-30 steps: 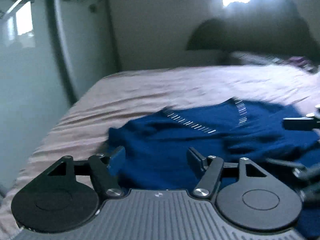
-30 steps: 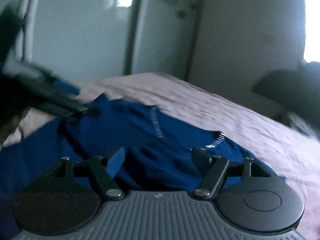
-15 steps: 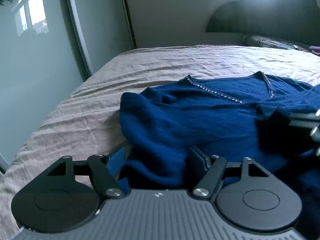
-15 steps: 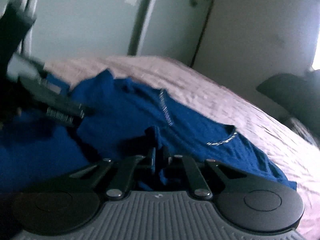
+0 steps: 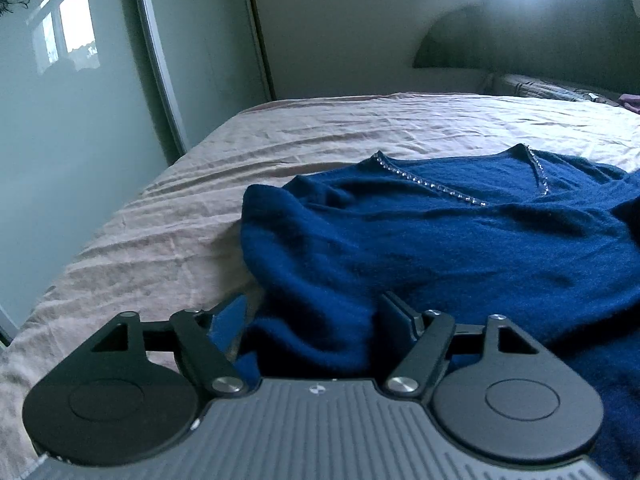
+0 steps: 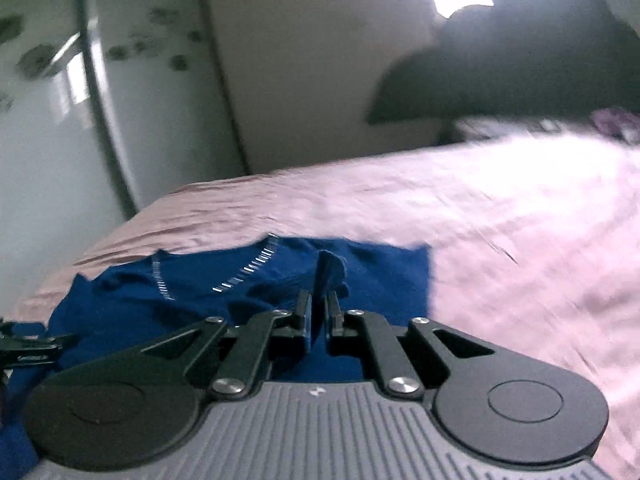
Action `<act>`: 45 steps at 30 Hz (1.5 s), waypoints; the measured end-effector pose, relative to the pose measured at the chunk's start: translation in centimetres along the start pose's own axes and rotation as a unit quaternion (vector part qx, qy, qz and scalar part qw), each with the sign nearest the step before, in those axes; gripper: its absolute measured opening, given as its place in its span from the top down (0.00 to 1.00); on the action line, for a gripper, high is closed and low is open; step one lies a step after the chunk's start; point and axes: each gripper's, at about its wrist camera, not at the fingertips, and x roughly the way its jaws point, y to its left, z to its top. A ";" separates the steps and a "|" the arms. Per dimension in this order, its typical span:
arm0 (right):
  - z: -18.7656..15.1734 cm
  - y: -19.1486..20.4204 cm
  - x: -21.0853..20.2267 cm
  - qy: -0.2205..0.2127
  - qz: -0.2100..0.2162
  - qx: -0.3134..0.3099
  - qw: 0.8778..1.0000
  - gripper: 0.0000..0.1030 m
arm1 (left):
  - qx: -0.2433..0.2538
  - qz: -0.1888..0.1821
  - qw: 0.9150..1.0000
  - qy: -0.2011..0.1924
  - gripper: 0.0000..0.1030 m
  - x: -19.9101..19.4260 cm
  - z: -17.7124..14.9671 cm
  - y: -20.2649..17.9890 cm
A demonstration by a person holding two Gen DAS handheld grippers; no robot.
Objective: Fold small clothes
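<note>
A dark blue knit sweater with a sparkly V-neckline lies rumpled on the pink bed sheet. My left gripper is open, its fingers spread either side of a bunched fold at the sweater's near edge. In the right wrist view the sweater lies at lower left. My right gripper is shut on a raised pinch of the sweater's fabric. The left gripper's tip shows at the far left edge of that view.
The bed sheet stretches wide to the right and back. A mirrored wardrobe door stands along the bed's left side. A dark headboard and pillows stand at the far end under a bright window.
My right gripper closed on a fold of the sweater and has swung to the right with it. My left gripper stayed open and dropped close over the sweater's edge.
</note>
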 end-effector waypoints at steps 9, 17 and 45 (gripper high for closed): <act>-1.4 -3.7 -2.1 0.022 -0.028 0.069 0.997 0.92 | 0.004 0.026 1.000 -0.008 0.24 -1.7 0.6 -0.1; 1.1 -1.7 -0.5 0.013 -0.006 -0.020 1.000 0.91 | 0.047 0.027 0.997 -0.054 0.17 -3.5 1.7 -2.6; 1.6 -2.2 3.7 0.030 -0.085 -0.060 0.994 0.91 | 0.038 0.067 0.996 -0.037 0.15 -0.1 2.1 -2.2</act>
